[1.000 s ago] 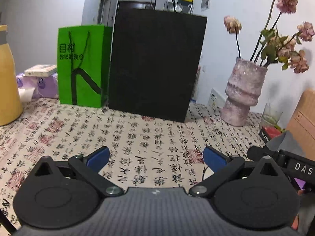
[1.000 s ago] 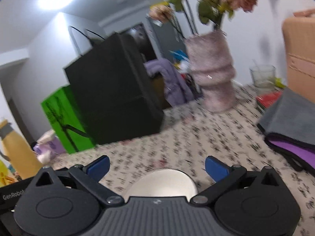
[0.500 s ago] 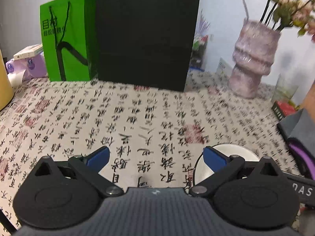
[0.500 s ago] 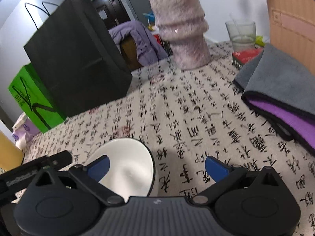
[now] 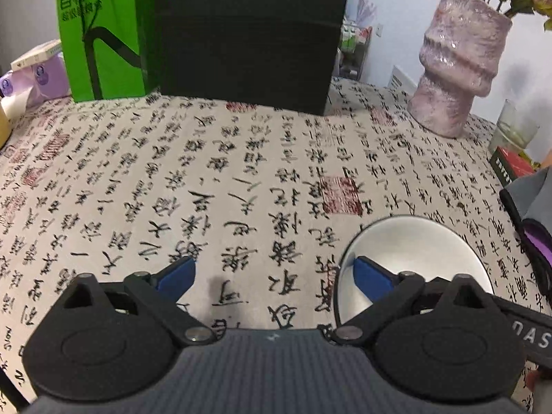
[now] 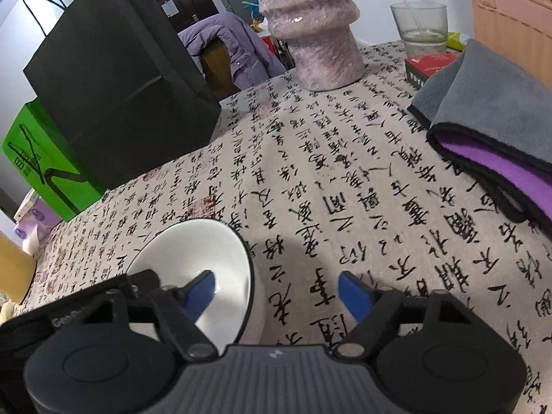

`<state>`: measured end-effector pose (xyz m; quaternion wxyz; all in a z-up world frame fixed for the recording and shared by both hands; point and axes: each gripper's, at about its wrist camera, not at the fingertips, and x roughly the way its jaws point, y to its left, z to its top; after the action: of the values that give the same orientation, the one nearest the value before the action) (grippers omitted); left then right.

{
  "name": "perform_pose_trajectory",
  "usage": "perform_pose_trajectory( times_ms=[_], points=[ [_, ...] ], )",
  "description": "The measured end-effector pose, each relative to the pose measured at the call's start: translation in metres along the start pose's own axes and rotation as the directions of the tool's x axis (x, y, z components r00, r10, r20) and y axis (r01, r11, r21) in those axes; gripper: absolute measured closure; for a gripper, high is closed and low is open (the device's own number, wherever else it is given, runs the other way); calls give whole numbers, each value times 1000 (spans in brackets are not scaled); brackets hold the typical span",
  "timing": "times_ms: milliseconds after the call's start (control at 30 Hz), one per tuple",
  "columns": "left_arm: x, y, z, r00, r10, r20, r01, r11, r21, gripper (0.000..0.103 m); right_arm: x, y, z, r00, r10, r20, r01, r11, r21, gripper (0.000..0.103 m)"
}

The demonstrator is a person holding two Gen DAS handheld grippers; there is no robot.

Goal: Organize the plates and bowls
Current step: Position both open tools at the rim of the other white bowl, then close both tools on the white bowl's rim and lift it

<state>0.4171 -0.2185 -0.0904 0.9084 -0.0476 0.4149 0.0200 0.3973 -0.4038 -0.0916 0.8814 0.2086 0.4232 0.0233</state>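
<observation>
A white bowl (image 5: pixel 421 245) stands upright on the calligraphy-print tablecloth (image 5: pixel 241 172). My left gripper (image 5: pixel 272 269) hangs low over the cloth with its jaws closing. Its right finger sits inside the bowl, its left finger is outside, and the bowl's near-left rim lies between them without touching the pads. In the right wrist view the same bowl (image 6: pixel 193 255) is at the lower left. My right gripper (image 6: pixel 276 283) is closing too. Its left finger is inside the bowl, its right finger over bare cloth, and the bowl's wall is between them, unpressed.
A black paper bag (image 5: pixel 248 34) and a green bag (image 5: pixel 100 31) stand at the back. A pink vase (image 5: pixel 459 69), a glass (image 6: pixel 419 27) and a red box (image 6: pixel 427 65) are at the back right. A grey and purple cloth (image 6: pixel 490 124) lies on the right.
Both grippers tilted downward and sank toward the table. The bowl came into view and now sits across one finger of each. The right jaws have narrowed.
</observation>
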Motion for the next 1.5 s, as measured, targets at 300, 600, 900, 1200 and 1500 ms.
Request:
perform_pose_trajectory(
  times_ms=[300, 600, 900, 1200, 1500],
  points=[
    [5, -18, -3, 997, -70, -43, 72, 997, 33, 49, 2, 2, -2, 1000, 10, 3, -10, 1000, -7, 65],
    [3, -32, -5, 994, -101, -35, 102, 993, 52, 76, 7, 4, -5, 998, 68, -7, -68, 998, -6, 88],
    [2, -31, -7, 995, -93, -23, 94, 995, 36, 76, 7, 4, -7, 997, 75, 12, -75, 997, -3, 88],
    [0, -30, -7, 995, -94, -19, 94, 995, 22, 76, 6, 5, -8, 997, 73, 20, -73, 997, -4, 88],
    [-1, -27, -8, 996, -93, -16, 94, 996, 11, 76, 5, 8, -9, 997, 73, 28, -73, 997, -10, 88]
  ],
)
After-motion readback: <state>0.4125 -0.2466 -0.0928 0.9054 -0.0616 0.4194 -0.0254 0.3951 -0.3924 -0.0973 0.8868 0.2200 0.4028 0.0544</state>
